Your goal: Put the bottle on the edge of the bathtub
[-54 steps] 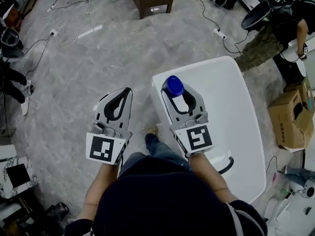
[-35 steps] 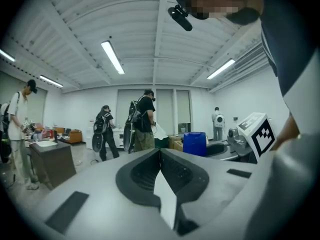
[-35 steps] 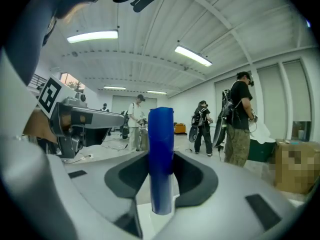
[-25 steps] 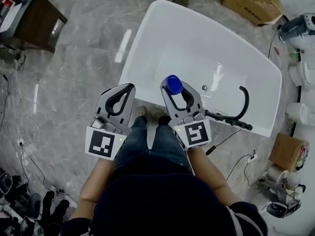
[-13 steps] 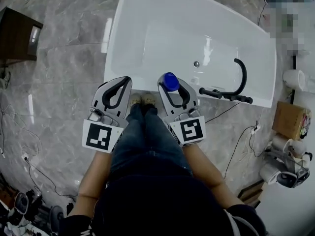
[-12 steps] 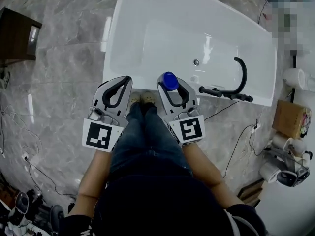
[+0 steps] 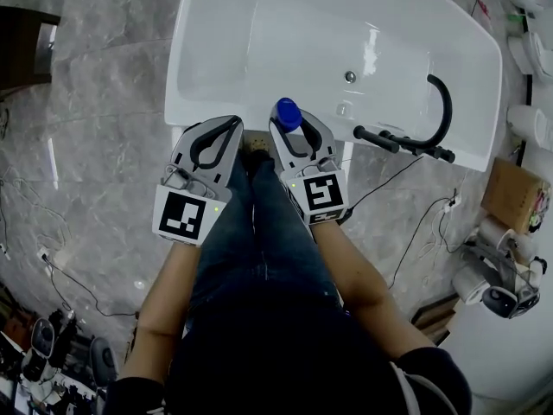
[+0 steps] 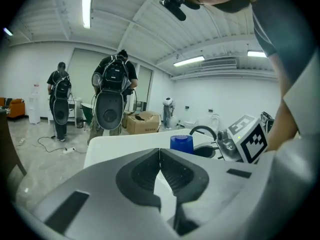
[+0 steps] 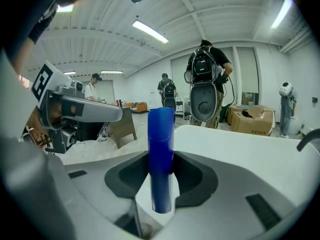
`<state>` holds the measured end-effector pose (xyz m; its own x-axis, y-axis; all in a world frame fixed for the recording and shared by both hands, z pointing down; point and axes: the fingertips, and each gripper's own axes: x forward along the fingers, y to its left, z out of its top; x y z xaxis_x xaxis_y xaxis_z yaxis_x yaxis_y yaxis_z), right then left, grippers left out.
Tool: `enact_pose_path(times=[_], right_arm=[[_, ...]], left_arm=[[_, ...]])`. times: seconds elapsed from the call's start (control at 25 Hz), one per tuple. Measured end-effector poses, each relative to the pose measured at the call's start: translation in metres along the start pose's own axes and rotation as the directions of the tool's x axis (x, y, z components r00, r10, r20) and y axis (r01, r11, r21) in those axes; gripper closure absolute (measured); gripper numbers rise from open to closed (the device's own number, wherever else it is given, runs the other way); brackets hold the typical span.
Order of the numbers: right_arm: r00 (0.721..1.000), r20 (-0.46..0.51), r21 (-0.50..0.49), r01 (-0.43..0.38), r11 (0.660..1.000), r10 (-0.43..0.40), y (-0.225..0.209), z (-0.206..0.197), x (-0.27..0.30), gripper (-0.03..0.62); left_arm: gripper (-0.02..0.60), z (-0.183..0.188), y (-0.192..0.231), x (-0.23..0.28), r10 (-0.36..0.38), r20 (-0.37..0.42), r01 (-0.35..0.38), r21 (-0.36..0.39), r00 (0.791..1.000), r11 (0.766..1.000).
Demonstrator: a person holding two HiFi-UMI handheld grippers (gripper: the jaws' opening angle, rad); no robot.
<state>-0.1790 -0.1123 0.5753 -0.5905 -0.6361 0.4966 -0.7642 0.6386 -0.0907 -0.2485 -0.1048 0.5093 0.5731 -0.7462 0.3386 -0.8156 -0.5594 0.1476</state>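
Observation:
A blue bottle (image 7: 286,111) stands upright between the jaws of my right gripper (image 7: 289,124), which is shut on it. In the head view its cap hangs over the near rim of the white bathtub (image 7: 200,115). The right gripper view shows the bottle (image 9: 161,134) as a tall blue cylinder gripped low by the right gripper (image 9: 161,158), with the tub (image 9: 240,144) behind it. My left gripper (image 7: 232,125) hovers beside it at the tub's near edge, shut and empty. In the left gripper view its jaws meet at the left gripper (image 8: 160,154), and the blue bottle (image 8: 181,142) shows beyond.
A black curved faucet with a hand shower (image 7: 429,132) sits on the tub's right end. A cardboard box (image 7: 516,195) and white fixtures stand to the right. A dark cabinet (image 7: 22,37) is at far left. Cables lie on the grey marble floor. People with backpacks (image 8: 114,99) stand beyond the tub.
The tub has swung round and drawn closer in the head view. Both grippers now reach its near rim, the right one still holding the bottle. Neither gripper's jaws changed.

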Motion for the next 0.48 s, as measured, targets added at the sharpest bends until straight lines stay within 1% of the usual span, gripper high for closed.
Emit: enact_pose_path(times=[0.12,0.32,0.48], right_arm=[[0.999,-0.038,0.011,-0.003,1.0,0.003,-0.009,-0.021,0.017,0.43],[0.996,-0.085,0.011,-0.009,1.0,0.01,-0.016,-0.055,0.036,0.43],[0.992,-0.128,0.006,-0.019,1.0,0.019,-0.019,-0.075,0.047,0.43]], left_arm=[[0.557,-0.013,0.005,0.013,0.006,-0.021,-0.006,-0.029,1.0,1.0],[0.557,-0.034,0.01,0.022,0.024,-0.045,-0.026,-0.038,0.999,0.999],[0.557,-0.046,0.01,0.026,0.024,-0.069,-0.027,-0.047,0.997,0.999]])
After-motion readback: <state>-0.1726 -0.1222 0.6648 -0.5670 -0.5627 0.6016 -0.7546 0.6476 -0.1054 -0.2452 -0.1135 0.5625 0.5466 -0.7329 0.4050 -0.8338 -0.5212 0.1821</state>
